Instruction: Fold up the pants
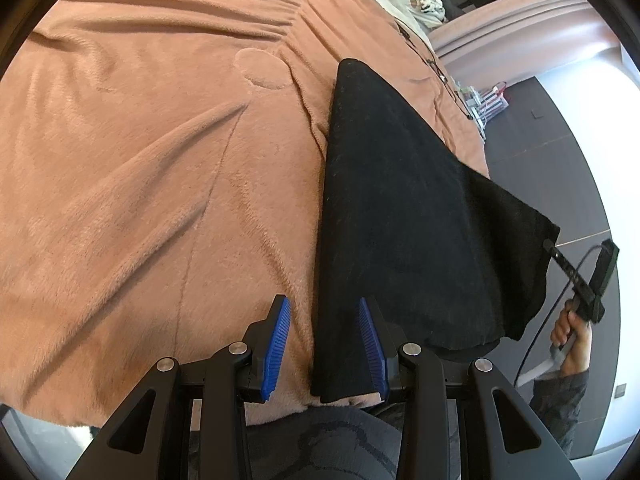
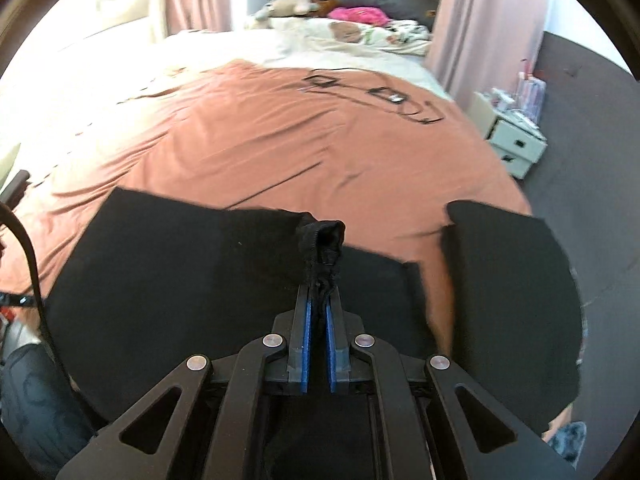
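Black pants (image 1: 400,208) lie along the right side of an orange blanket (image 1: 160,160) on a bed. My left gripper (image 1: 324,302) is open over their near end. The cloth's left edge runs between the blue pads (image 1: 278,336) without being pressed. At the far right a hand (image 1: 570,328) holds my right gripper (image 1: 554,250), which lifts a corner of the pants off the bed. In the right wrist view my right gripper (image 2: 319,292) is shut on a bunched fold of the pants (image 2: 324,240). The rest of the pants (image 2: 180,272) hangs and spreads below it.
Pillows and soft toys (image 2: 320,4) pile at the head of the bed. Black cables (image 2: 380,96) lie across the blanket's far part. A white bedside drawer unit (image 2: 516,144) stands right of the bed on a dark floor (image 1: 560,152). Pink curtains (image 2: 472,20) hang behind.
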